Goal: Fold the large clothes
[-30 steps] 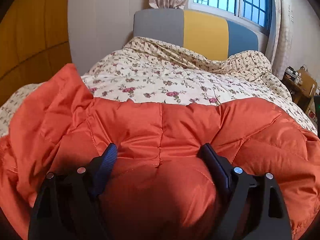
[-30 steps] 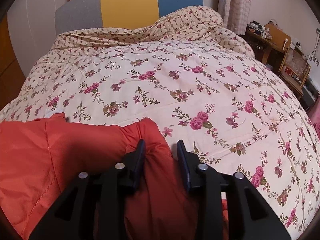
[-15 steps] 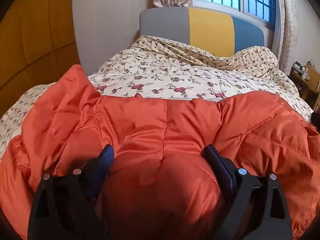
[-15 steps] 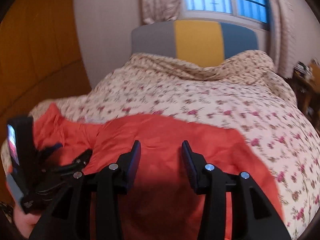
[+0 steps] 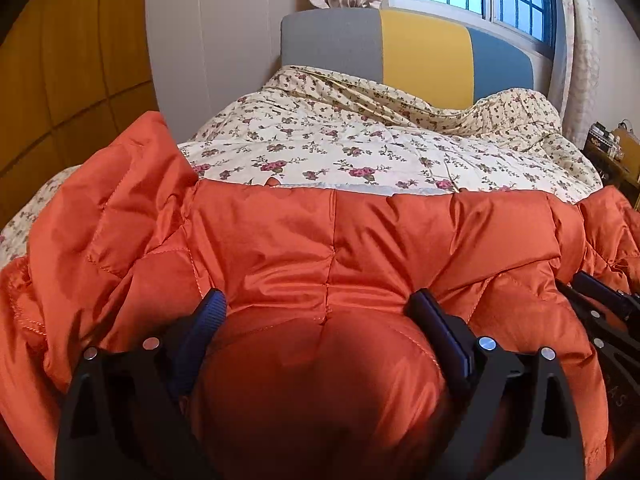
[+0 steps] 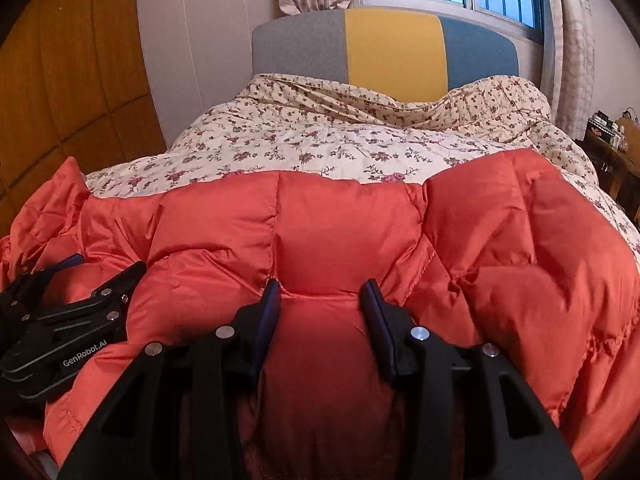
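Note:
An orange quilted puffer jacket [image 5: 280, 240] lies bunched across the near end of a bed and fills the lower half of both views; it also shows in the right wrist view [image 6: 500, 240]. My left gripper [image 5: 320, 312] has a thick bulge of the jacket between its widely spread fingers. My right gripper [image 6: 322, 292] has a narrower bulge of jacket pinched between its fingers. Each gripper shows in the other's view: the right one at the right edge [image 5: 600, 308], the left one at the lower left [image 6: 68, 312].
The bed has a cream floral quilt [image 6: 340, 140] and a grey, yellow and blue headboard [image 6: 392, 52] under a window. A wooden wardrobe [image 5: 60, 80] stands at the left. A cluttered wooden desk [image 6: 612, 140] stands at the right of the bed.
My right gripper has swung from the bed's right side round to face the headboard, carrying jacket fabric with it. The jacket now spreads wider. The left gripper has barely moved.

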A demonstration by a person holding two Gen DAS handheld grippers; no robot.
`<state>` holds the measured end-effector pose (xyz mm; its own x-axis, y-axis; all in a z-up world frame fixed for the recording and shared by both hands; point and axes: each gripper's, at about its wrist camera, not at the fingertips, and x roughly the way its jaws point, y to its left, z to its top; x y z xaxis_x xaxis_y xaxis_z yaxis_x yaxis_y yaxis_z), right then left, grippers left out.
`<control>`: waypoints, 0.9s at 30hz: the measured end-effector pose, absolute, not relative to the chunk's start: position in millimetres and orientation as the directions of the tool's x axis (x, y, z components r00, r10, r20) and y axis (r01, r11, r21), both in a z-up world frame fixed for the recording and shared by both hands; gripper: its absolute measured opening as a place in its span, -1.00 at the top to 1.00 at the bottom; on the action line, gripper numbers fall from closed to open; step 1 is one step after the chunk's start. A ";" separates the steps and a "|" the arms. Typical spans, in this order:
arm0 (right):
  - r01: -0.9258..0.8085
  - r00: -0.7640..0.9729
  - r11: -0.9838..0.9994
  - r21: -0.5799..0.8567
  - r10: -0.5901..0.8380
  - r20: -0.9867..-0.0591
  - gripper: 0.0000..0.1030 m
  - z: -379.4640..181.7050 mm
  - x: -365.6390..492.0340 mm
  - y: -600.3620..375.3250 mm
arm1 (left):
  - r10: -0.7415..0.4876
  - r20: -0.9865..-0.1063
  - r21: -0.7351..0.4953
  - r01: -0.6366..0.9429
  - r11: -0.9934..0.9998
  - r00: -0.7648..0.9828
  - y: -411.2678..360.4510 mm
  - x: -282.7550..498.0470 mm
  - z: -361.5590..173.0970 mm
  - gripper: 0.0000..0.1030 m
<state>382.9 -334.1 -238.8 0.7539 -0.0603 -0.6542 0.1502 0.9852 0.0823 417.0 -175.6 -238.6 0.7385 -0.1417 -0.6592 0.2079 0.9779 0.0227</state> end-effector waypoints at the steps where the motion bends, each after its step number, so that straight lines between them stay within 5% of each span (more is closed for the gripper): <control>1: 0.151 0.753 0.985 0.078 -0.064 -0.655 0.18 -239.1 383.5 -334.0 | -0.138 -0.660 0.027 0.207 0.978 0.739 -175.8 417.1 -238.9 -0.81; 21: 0.206 0.784 0.976 0.076 -0.118 -0.610 -0.05 -199.4 340.2 -351.5 | -0.167 -0.645 -0.005 0.214 0.977 0.746 -143.4 377.8 -204.8 -0.90; 27: 0.281 0.735 0.958 0.061 -0.174 -0.655 -0.08 -212.2 336.6 -385.5 | -0.039 -0.585 0.073 0.100 0.992 0.810 -118.0 375.3 -197.1 -0.93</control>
<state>336.6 -385.5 -212.2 0.7350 -0.1741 -0.6554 0.2808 0.9578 0.0605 375.3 -118.0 -197.1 0.8099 -0.0388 -0.5853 0.1003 0.9923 0.0730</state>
